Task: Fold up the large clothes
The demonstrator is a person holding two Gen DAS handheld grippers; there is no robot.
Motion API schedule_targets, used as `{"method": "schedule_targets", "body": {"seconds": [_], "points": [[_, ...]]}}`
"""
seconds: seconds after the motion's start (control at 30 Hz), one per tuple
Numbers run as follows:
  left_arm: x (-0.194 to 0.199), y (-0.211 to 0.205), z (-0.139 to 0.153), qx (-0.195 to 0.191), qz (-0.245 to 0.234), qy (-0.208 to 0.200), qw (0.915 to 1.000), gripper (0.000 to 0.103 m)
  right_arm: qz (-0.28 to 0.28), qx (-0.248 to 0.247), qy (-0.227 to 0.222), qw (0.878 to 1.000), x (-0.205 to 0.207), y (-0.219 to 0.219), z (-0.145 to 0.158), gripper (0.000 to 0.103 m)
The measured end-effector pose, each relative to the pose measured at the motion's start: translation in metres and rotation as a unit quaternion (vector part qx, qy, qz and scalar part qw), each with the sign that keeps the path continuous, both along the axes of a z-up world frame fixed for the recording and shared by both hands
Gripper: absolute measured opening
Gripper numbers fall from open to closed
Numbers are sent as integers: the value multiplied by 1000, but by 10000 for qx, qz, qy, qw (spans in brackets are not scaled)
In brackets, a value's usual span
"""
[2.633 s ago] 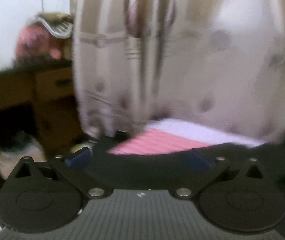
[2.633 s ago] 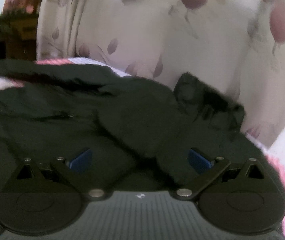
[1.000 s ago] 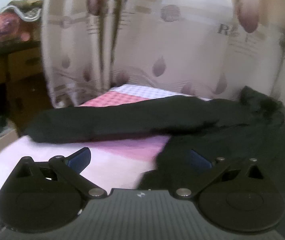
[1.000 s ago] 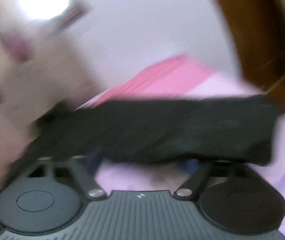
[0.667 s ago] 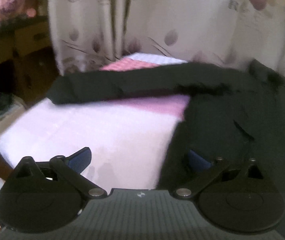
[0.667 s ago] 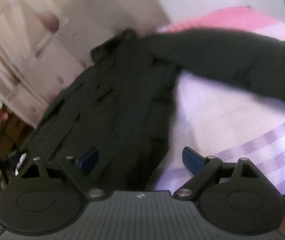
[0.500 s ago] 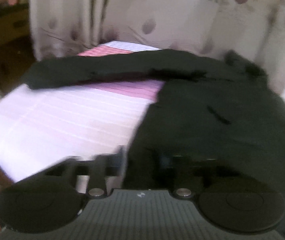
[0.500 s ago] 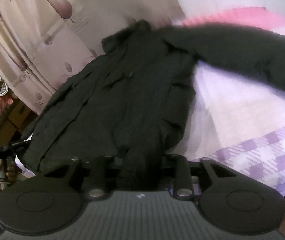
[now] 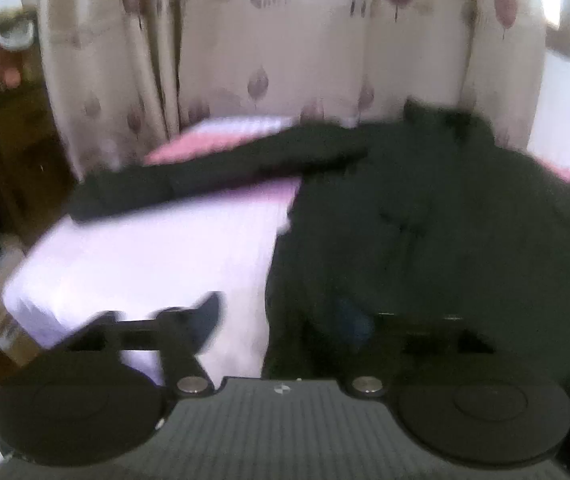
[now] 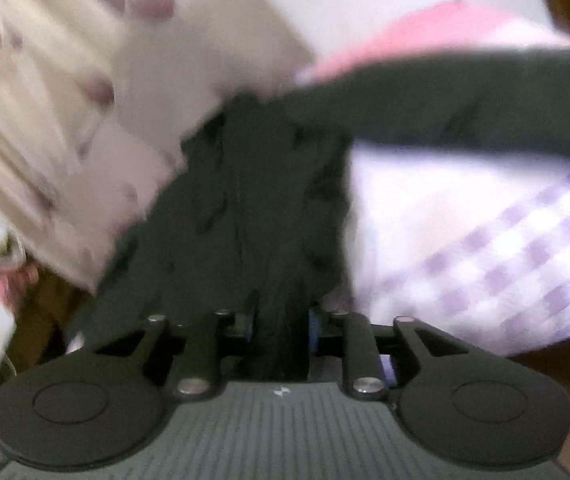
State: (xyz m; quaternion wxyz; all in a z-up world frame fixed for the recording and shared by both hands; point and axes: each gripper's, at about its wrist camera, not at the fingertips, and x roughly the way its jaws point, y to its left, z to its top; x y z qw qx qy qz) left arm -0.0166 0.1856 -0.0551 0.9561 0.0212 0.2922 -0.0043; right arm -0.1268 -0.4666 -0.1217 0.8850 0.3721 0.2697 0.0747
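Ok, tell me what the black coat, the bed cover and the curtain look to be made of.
Black coat: thick matte woven or padded fabric, probably; it creases in soft puckers and does not shine.
Bed cover: light cloth, likely cotton; printed pink stripes and lilac checks, matte.
Curtain: thin cream cloth with a leaf print, hanging in long folds. Blur hides any weave.

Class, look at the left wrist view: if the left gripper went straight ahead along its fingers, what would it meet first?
Probably the lower side edge of the black padded jacket, which already lies between the left gripper's spread fingers on the pink-and-white striped bedsheet. The picture is blurred, so depth is uncertain.
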Motion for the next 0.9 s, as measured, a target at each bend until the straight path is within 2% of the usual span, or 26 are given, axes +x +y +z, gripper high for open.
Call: {"method": "schedule_targets", "body": {"seconds": [0.03,0.1,0.17,0.23,0.3,0.4,0.43,0.47,0.5,0.57,0.67,0.7,0.83,0.9], "points": [[-2,-3,11,-2,-18,-190,9998,88,-220,173,-97,9996,-4,-9,1,35],[1,-12,29,-87,-37,-524,9986,102,-566,527,-185,9968,-6,-27,-2,50],[12,-23,40,-254,-54,-654,9975,103,-948,839,-227,9917,-6,-42,-8,55],[35,-34,44,-570,-109,-708,9958,103,-1311,1049,-188,9856,-6,-57,-16,55],[59,-47,44,-920,-74,-716,9932,103,-1698,1296,-56,9769,-4,-70,-25,55],[97,-68,36,-1158,-29,-686,9909,103,-2149,1673,-22,9622,-1,-83,-38,57],[111,-76,31,-1239,-1,-687,9899,103,-2320,1737,-15,9571,0,-86,-41,59],[120,-80,26,-1272,-25,-698,9894,103,-2489,1784,-46,9519,-1,-89,-44,67],[136,-90,21,-1223,4,-681,9902,103,-2678,1822,-85,9460,-2,-93,-47,77],[156,-100,10,-1127,79,-723,9910,103,-3119,1843,-157,9319,0,-95,-50,80],[186,-114,-6,-913,151,-598,9939,103,-3466,1755,-329,9209,9,-94,-45,100],[197,-117,-13,-956,143,-525,9939,103,-3603,1742,-332,9158,13,-93,-44,103],[219,-115,-34,-1069,278,-273,9935,103,-4185,1537,-30,8951,28,-94,-38,103],[222,-109,-49,-1357,322,-45,9902,102,-4235,1182,50,8981,33,-98,-34,103]]}}
